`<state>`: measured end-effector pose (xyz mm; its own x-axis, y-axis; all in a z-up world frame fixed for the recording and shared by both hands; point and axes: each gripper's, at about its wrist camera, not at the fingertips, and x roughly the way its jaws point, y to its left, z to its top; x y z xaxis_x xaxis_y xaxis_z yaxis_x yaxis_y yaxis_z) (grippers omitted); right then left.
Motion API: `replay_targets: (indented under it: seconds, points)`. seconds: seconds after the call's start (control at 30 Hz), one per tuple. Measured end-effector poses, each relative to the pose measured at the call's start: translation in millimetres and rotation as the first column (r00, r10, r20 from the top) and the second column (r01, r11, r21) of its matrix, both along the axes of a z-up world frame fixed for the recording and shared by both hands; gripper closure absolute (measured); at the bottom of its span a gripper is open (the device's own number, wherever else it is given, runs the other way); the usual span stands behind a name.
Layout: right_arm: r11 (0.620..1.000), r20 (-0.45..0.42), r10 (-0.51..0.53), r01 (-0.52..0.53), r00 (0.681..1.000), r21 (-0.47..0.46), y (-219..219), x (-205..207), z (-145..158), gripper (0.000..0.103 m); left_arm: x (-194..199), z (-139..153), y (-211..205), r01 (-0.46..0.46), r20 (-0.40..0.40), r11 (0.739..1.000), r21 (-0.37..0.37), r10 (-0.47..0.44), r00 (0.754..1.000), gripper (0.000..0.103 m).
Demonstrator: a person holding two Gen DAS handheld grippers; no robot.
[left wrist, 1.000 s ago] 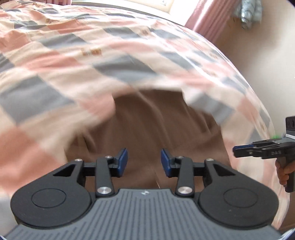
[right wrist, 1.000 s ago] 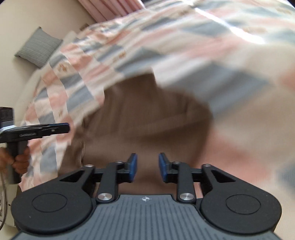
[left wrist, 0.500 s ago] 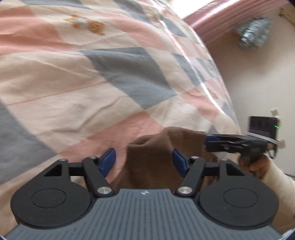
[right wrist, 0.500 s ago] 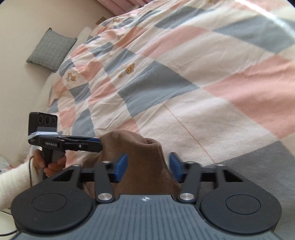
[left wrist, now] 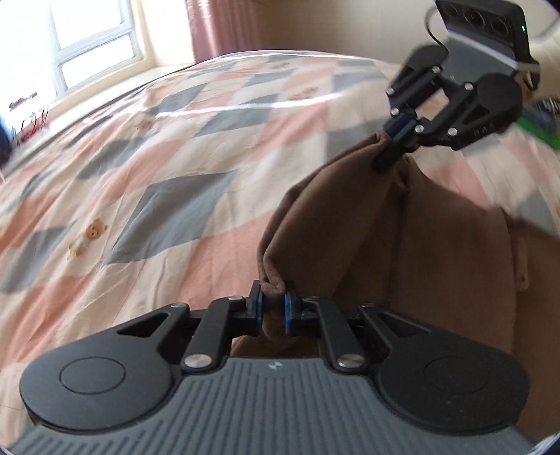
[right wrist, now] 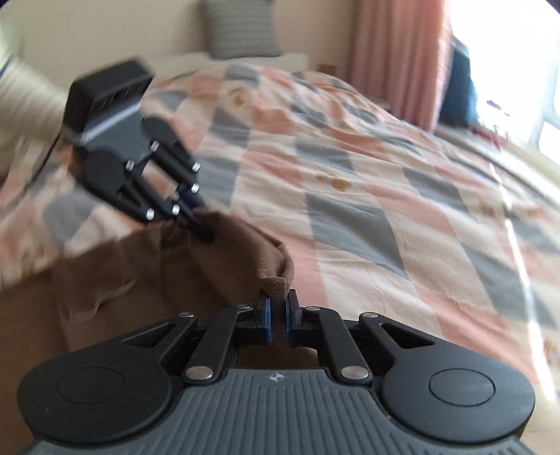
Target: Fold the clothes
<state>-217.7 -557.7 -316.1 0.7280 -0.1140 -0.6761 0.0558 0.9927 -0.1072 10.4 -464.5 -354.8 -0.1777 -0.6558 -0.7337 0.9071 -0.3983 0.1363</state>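
A brown garment (left wrist: 437, 252) hangs lifted above the bed, held at two points of its top edge. My left gripper (left wrist: 273, 308) is shut on one bunched corner of the cloth. In the left wrist view my right gripper (left wrist: 399, 134) pinches the other corner at the upper right. The right wrist view shows the same garment (right wrist: 147, 280) from the other side, with my right gripper (right wrist: 278, 309) shut on its rolled edge and my left gripper (right wrist: 196, 224) clamped on the far corner. The cloth sags between the two grips.
A bedspread (left wrist: 157, 168) with pink, grey and cream diamonds covers the bed under the garment. A window (left wrist: 94, 35) and pink curtain (right wrist: 395, 52) stand at the far side. A grey cushion (right wrist: 241, 28) leans against the wall by the headboard.
Both grippers were open over the garment on the bed; they have shut on its edge and lifted it. The views have swung up toward the room.
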Motion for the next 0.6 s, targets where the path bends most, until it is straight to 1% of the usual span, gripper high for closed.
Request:
replay_targets:
  seconds: [0.07, 0.13, 0.2, 0.27, 0.3, 0.33, 0.37, 0.4, 0.43, 0.47, 0.53, 0.57, 0.6]
  points:
    - [0.999, -0.031, 0.041, -0.042, 0.999, -0.032, 20, -9, -6, 0.096, -9, -2, 17, 0.005, 0.025, 1.0, 0.01, -0.005, 1.0, 0.092]
    - [0.995, -0.062, 0.07, -0.074, 0.996, -0.064, 38, -18, -14, 0.096, -15, -4, 32, -0.01, 0.03, 0.999, 0.033, 0.009, 1.0, 0.09]
    - [0.995, -0.113, 0.093, -0.098, 0.989, -0.033, 51, -22, -25, 0.095, -17, -7, 45, -0.03, 0.019, 0.997, 0.076, 0.028, 0.999, 0.089]
    - [0.994, -0.18, 0.108, -0.108, 0.978, 0.012, 59, -22, -34, 0.092, -18, -8, 53, -0.038, -0.006, 0.99, 0.133, 0.039, 0.999, 0.088]
    - [0.993, -0.215, 0.116, -0.111, 0.97, 0.035, 63, -22, -38, 0.085, -15, -5, 55, -0.05, -0.041, 0.987, 0.15, 0.056, 0.998, 0.088]
    - [0.993, -0.236, 0.119, -0.109, 0.964, 0.054, 64, -22, -39, 0.08, -11, 0, 56, -0.063, -0.094, 0.984, 0.168, 0.08, 0.992, 0.088]
    - [0.993, -0.245, 0.114, -0.1, 0.963, 0.069, 62, -22, -37, 0.078, -5, 7, 57, -0.083, -0.154, 0.981, 0.177, 0.111, 0.982, 0.087]
    - [0.993, -0.248, 0.1, -0.081, 0.964, 0.085, 59, -22, -32, 0.073, 3, 16, 56, -0.111, -0.223, 0.978, 0.179, 0.15, 0.963, 0.082]
    - [0.993, -0.249, 0.084, -0.06, 0.965, 0.102, 54, -23, -27, 0.068, 11, 24, 54, -0.138, -0.29, 0.974, 0.179, 0.186, 0.939, 0.077]
    - [0.991, -0.232, 0.057, -0.028, 0.971, 0.13, 49, -24, -21, 0.067, 16, 29, 50, -0.161, -0.335, 0.971, 0.176, 0.213, 0.918, 0.076]
    - [0.979, -0.184, -0.009, 0.046, 0.983, 0.198, 38, -27, -8, 0.065, 22, 35, 39, -0.201, -0.38, 0.965, 0.171, 0.253, 0.89, 0.076]
    - [0.969, -0.162, -0.044, 0.082, 0.986, 0.233, 32, -28, -1, 0.064, 23, 36, 34, -0.21, -0.382, 0.963, 0.168, 0.26, 0.887, 0.076]
    - [0.955, -0.136, -0.08, 0.115, 0.987, 0.273, 28, -28, 3, 0.062, 21, 33, 29, -0.206, -0.357, 0.964, 0.17, 0.255, 0.899, 0.076]
